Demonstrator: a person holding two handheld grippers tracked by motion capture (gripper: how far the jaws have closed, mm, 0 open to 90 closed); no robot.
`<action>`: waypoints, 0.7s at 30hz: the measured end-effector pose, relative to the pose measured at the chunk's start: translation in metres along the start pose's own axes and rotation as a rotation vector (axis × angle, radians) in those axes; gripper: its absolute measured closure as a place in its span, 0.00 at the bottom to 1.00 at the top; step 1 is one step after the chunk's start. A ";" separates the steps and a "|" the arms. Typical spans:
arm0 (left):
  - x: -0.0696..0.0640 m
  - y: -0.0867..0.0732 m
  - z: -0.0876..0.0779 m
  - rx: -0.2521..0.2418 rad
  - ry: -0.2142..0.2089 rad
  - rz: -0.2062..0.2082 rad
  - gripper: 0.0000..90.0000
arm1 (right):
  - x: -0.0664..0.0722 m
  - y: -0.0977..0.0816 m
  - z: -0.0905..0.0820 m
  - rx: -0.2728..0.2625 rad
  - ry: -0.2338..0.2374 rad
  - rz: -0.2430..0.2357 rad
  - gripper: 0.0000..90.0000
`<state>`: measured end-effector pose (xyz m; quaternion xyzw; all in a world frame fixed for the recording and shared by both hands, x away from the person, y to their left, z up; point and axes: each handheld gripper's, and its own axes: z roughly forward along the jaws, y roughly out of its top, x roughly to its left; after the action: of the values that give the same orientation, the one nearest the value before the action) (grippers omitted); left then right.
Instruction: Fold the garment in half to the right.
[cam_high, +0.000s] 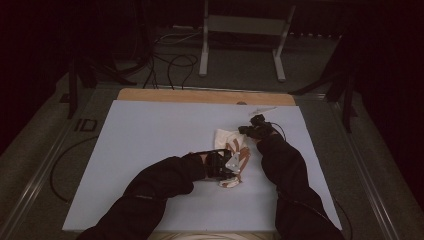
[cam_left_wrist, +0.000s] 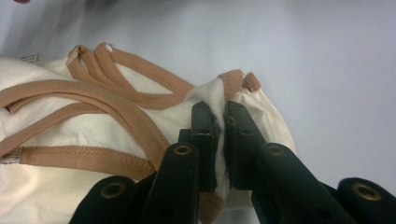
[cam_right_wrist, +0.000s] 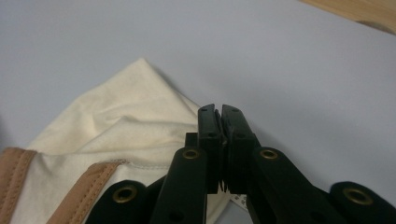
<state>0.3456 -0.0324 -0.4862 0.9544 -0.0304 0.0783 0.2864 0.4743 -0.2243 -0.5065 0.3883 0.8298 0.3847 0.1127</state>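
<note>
The garment is cream-white cloth, plain and unpatterned, with tan-brown binding stitched along its edges and tan-brown straps of the same shade lying across it. Beneath the garment, the table cover is a uniform pale blue-grey. Beyond the garment, at the far edge of that cover, a strip of light brown wood is exposed. The left gripper and right gripper are matt black with brass-coloured rivets. Both sleeves are black.
</note>
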 end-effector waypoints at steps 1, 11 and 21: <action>0.000 0.000 0.001 0.000 -0.003 -0.006 0.93 | -0.001 -0.001 0.001 0.001 0.003 0.007 0.98; -0.002 0.001 0.010 0.022 -0.025 -0.018 0.88 | -0.005 -0.011 0.009 0.014 0.005 0.010 0.97; -0.002 0.000 0.001 -0.029 -0.060 -0.033 0.70 | -0.003 -0.006 0.006 0.016 -0.006 0.014 0.78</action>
<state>0.3440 -0.0327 -0.4874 0.9524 -0.0245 0.0444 0.3005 0.4754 -0.2257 -0.5151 0.3963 0.8298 0.3775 0.1092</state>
